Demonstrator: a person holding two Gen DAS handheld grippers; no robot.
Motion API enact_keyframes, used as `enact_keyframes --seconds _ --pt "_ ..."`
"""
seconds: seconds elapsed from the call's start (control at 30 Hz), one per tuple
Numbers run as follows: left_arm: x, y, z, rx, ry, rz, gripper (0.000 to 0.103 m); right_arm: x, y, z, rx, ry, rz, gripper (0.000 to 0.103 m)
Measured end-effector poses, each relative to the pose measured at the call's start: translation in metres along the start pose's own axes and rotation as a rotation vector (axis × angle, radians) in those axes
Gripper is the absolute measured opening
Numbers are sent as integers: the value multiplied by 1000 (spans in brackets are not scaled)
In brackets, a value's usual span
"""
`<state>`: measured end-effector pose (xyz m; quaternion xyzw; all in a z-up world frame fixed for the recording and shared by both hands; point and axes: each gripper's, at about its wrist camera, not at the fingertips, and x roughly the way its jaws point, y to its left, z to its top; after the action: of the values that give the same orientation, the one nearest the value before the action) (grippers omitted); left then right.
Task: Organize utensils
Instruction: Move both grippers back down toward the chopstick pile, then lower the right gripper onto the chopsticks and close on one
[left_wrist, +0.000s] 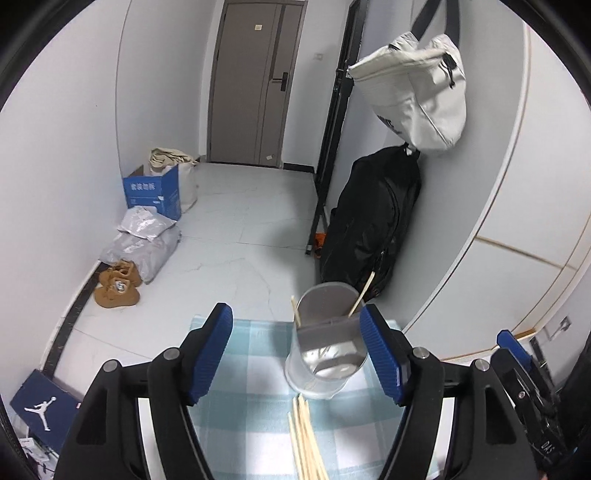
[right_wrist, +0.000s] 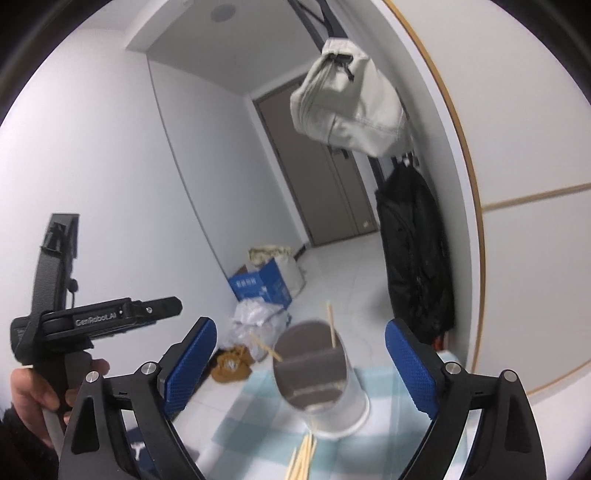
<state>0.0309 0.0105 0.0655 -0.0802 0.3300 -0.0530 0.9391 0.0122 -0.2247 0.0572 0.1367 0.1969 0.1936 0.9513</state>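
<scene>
With both the left tongs (left_wrist: 295, 354) and right tongs (right_wrist: 299, 365) spread apart and empty, the holder (left_wrist: 325, 347) with two chopsticks could tip if bumped near the checked cloth's (left_wrist: 251, 369) far edge, loose chopsticks (left_wrist: 304, 439) lying before it, above a cluttered hallway floor (left_wrist: 236, 236).

A door (left_wrist: 255, 81) is seen at the far wall. A white bag (left_wrist: 417, 92) is hung above a black coat (left_wrist: 373, 218); a blue box (left_wrist: 155, 194) and brown shoes (left_wrist: 118, 284) are set on the floor (left_wrist: 229, 240).
</scene>
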Motion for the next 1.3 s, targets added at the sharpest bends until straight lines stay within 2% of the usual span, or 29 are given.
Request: enact_keyframes --seconds 0.1,0.13,0.2,0.37,0.67,0.83,0.97,1.03,1.3 --pt "-7 -6 -14 18 -18 23 70 -4 -2 -11 10 25 -11 94" --pt "-9 -7 -17 21 -23 31 76 -6 -3 -15 16 35 -13 94" --pt "-13 -10 -26 32 -44 42 81 -7 -4 -23 22 55 -17 94" --pt "-16 -12 -50 58 -71 58 82 -11 -3 -44 20 89 -14 95" --pt "15 9 -84 35 -14 75 82 8 -1 -87 -3 208 -45 95" --pt "50 26 -102 19 70 75 82 31 1 -108 -38 314 -70 93" --pt "71 43 -114 -34 133 77 82 48 0 -126 -75 391 -111 76" --pt "81 50 -119 -59 156 67 82 60 -2 -138 -71 439 -117 70" --pt "106 83 -124 -144 230 107 82 97 -4 -159 -95 594 -130 49"
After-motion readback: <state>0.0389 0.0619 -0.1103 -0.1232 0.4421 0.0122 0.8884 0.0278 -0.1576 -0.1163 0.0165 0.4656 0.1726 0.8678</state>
